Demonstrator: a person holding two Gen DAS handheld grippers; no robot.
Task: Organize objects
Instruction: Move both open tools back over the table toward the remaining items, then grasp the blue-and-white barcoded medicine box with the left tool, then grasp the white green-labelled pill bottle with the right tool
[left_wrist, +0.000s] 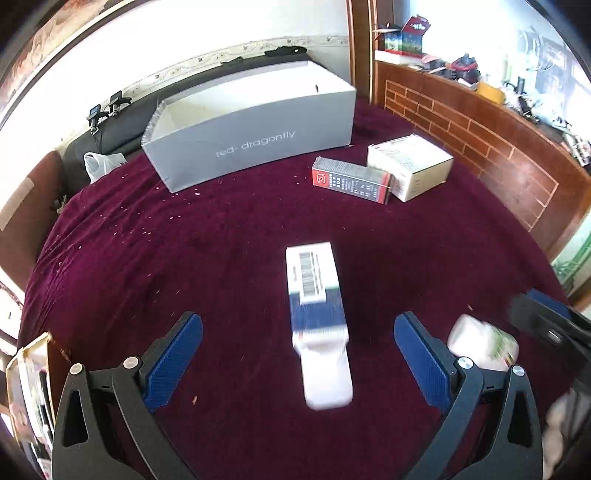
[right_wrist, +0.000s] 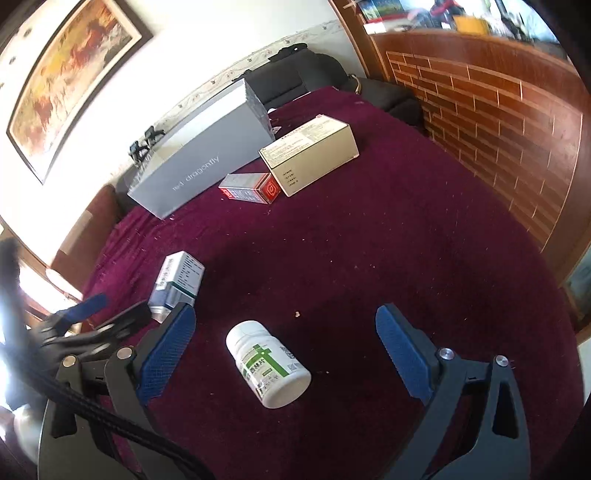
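While both tongs gape wide and hold nothing, the left gripper (left_wrist: 298, 354) straddles a blue-and-white carton (left_wrist: 316, 317) lying lengthwise between its pads, and the right gripper (right_wrist: 286, 350) straddles one white pill bottle (right_wrist: 266, 363) on its side. The carton looks light, stiff and crushable: pinch its long sides. The bottle looks smooth and prone to rolling: grip mid-body. Ahead lie three more boxes: a red carton (right_wrist: 249, 189), a beige box (right_wrist: 308, 153) and an open grey shoebox (left_wrist: 251, 125).

Long white-and-blue carton (left_wrist: 317, 325): motion-blurred, print unreadable. White pill bottle (left_wrist: 482, 347): smeared, partly behind blue-padded finger (left_wrist: 421, 362). Shelf clutter (left_wrist: 461, 66) indistinct.
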